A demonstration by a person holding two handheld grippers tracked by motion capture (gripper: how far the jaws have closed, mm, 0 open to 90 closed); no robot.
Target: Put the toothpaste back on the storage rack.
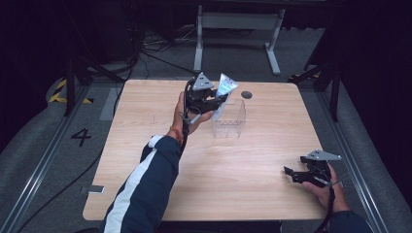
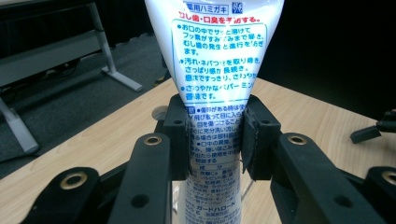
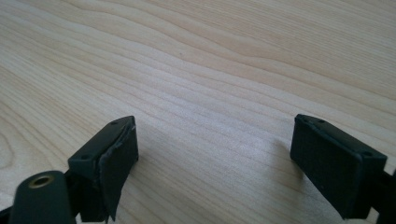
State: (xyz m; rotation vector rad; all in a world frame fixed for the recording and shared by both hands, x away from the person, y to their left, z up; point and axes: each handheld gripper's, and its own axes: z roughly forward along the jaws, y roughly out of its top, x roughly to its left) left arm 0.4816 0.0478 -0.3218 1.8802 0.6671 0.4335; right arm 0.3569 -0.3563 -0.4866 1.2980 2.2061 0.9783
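Observation:
A white toothpaste tube with blue and red print stands upright between the pads of my left gripper, which is shut on its lower half. In the high view the left gripper holds the tube over the left rim of a clear plastic box on the wooden table. My right gripper rests low near the table's right front edge. In its own view the right gripper stands open, with bare wood between its fingers.
A small dark round spot lies on the table behind the box. A metal stand and cables are on the floor beyond the table. The other gripper shows far right in the left gripper view.

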